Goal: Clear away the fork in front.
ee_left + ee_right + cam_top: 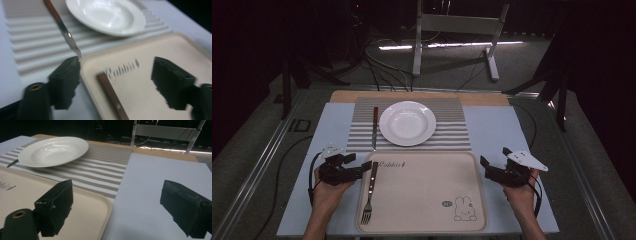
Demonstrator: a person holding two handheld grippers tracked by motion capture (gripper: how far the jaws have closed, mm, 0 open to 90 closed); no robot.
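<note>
High view looks forward and down over my whole table. My two gripper views sit low and close, facing away from me; both share the plate and tray.

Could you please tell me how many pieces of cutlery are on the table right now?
2. A fork lies along the left side of the beige tray. A knife lies on the striped placemat, left of the white plate.

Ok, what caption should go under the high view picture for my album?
Left gripper open beside the fork on the rabbit tray, right gripper open too, white plate waiting on the striped mat.
</note>
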